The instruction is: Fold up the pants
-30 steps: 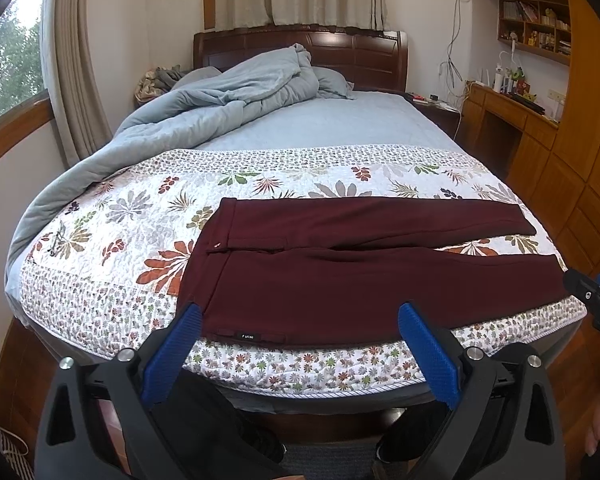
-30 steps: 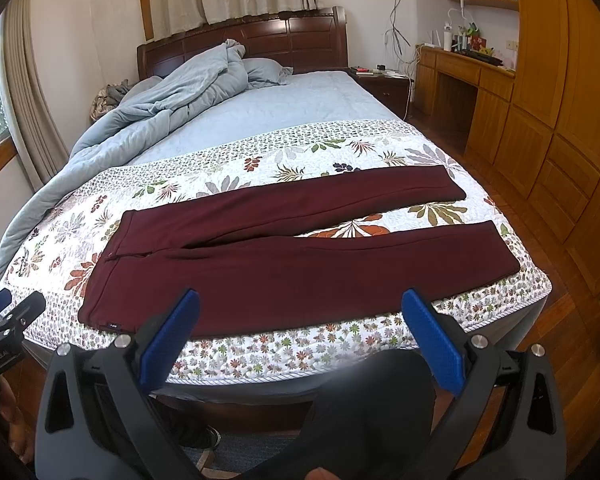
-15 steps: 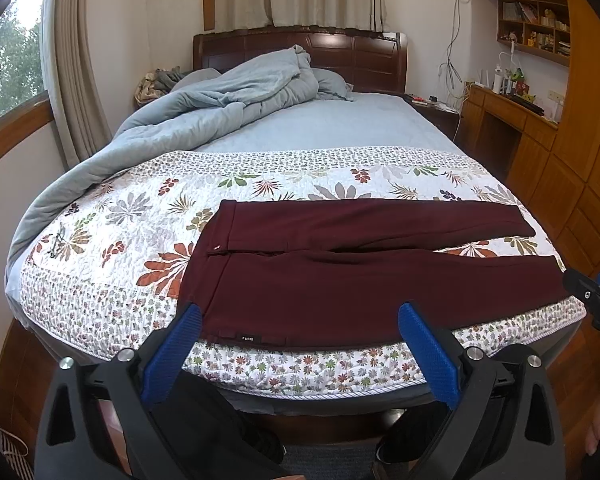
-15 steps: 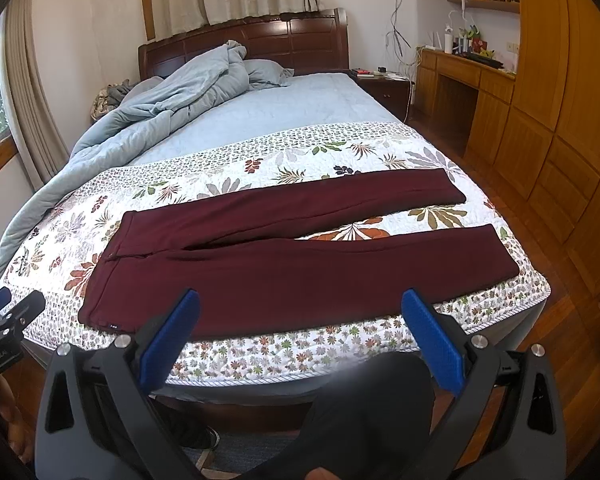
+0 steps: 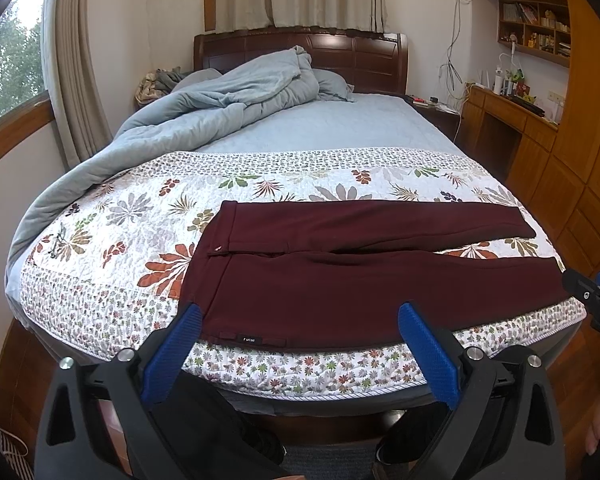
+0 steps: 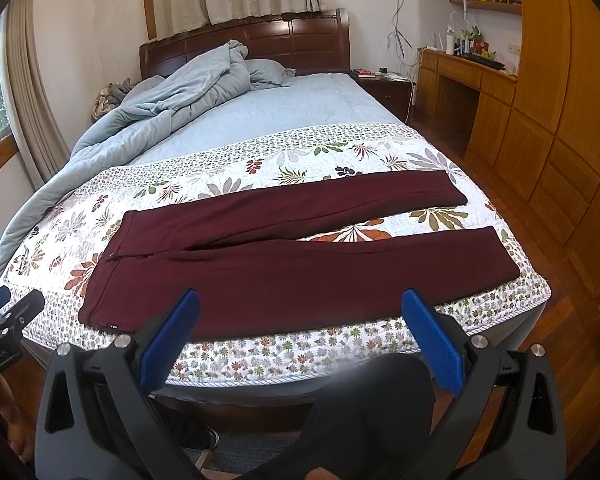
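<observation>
a pair of dark maroon knit pants (image 5: 360, 280) lies spread flat across the foot of the bed, on a white quilted coverlet printed with red and grey leaves (image 5: 112, 232). the waistband is at the left end and the two legs run out to the right, parted in a narrow v so a strip of the coverlet shows between them near the cuffs. the near leg runs close along the bed's front edge.

both tools are held back from the bed, over the floor. the left gripper (image 5: 300, 344) has its blue-padded jaws spread wide and nothing between them, and it looks toward the waistband end. the right gripper (image 6: 298, 332) is likewise spread wide and empty, looking more toward the middle and the cuffs.

to my eye no fold has been made yet; this is the approach before the first grasp. the likely first step is to lay one leg over the other, so the left tool would need the waistband corner and the right one a cuff (whether the far pair or the near pair, i can't say). each would have to come down low, pinch only the pants and not the coverlet beneath, and the two would then carry across together so the cloth stays taut.

a rumpled pale blue duvet (image 5: 220, 108) is heaped toward the dark wooden headboard (image 5: 300, 50), well apart from the pants.
</observation>
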Demonstrator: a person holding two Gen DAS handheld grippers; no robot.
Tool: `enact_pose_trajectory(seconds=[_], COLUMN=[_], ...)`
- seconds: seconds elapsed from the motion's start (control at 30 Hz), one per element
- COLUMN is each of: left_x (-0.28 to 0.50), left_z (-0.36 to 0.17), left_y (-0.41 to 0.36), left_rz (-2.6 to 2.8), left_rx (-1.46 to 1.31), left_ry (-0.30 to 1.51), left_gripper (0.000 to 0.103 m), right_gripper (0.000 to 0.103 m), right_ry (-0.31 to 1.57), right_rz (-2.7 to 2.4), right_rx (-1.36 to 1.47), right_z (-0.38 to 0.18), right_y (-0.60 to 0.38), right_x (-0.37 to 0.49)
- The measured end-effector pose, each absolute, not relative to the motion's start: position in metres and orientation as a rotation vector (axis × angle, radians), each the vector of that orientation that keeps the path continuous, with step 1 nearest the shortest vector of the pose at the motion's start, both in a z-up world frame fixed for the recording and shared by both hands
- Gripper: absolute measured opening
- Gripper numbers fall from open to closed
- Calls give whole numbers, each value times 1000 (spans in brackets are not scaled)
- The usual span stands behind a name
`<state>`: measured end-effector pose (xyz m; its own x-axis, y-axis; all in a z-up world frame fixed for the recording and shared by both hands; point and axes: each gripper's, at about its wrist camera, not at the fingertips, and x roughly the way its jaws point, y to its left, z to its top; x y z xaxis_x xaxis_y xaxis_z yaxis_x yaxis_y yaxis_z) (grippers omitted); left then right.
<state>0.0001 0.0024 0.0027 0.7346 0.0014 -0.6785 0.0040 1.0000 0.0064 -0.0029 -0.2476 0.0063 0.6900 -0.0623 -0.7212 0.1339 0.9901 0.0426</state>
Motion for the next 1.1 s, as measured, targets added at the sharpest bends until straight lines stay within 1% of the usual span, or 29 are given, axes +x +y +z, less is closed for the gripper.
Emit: enact_pose_trajectory(seconds=[0.6, 0.97, 1.03, 1.1], left_x=[7, 27, 41, 54], left_z=[-3, -23, -35, -46], left_y=[3, 10, 18, 34], left_rz=[0, -59, -110, -218], left_rx=[12, 17, 3, -84], left_ry=[767, 782, 836, 880], left_gripper=[99, 99, 99, 99], right_gripper=[100, 100, 100, 100], right_ry=[824, 856, 864, 872], right_rz=[-107, -135, -141, -138], right_rx=[94, 52, 38, 24], right_z=[-2, -17, -21, -25], right_y=[-247, -246, -248, -250], right_x=[3, 17, 21, 26])
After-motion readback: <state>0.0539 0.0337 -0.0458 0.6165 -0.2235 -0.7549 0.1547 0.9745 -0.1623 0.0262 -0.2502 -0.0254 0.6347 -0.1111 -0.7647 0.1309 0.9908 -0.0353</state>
